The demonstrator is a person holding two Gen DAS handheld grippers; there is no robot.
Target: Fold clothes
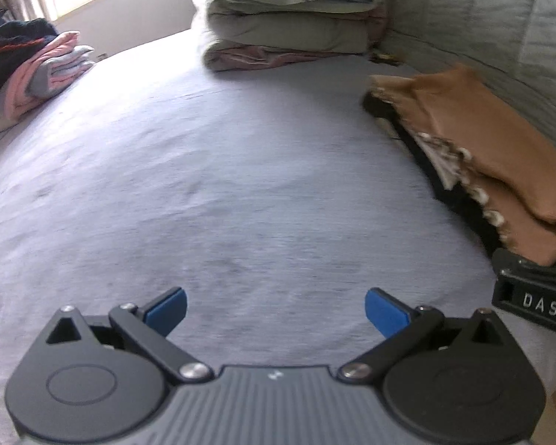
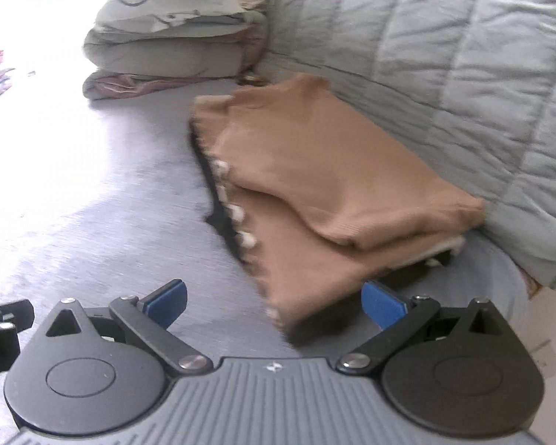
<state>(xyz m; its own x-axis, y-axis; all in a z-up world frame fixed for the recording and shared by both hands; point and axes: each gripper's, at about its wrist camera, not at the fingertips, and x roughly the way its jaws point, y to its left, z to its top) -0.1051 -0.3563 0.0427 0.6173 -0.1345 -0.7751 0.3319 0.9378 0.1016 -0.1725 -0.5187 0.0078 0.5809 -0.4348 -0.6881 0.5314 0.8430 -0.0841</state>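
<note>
A folded brown garment (image 2: 315, 193) is lying on the grey bedsheet (image 1: 222, 185) against a quilted cover (image 2: 444, 55), its near corner sitting between the wide-open, empty fingers of the right gripper (image 2: 274, 306). The left gripper (image 1: 276, 311), equally spread and holding nothing, is hovering over bare sheet well apart from the garment. Finishing neatly probably means squaring the fringed edge without disturbing the layers.
</note>
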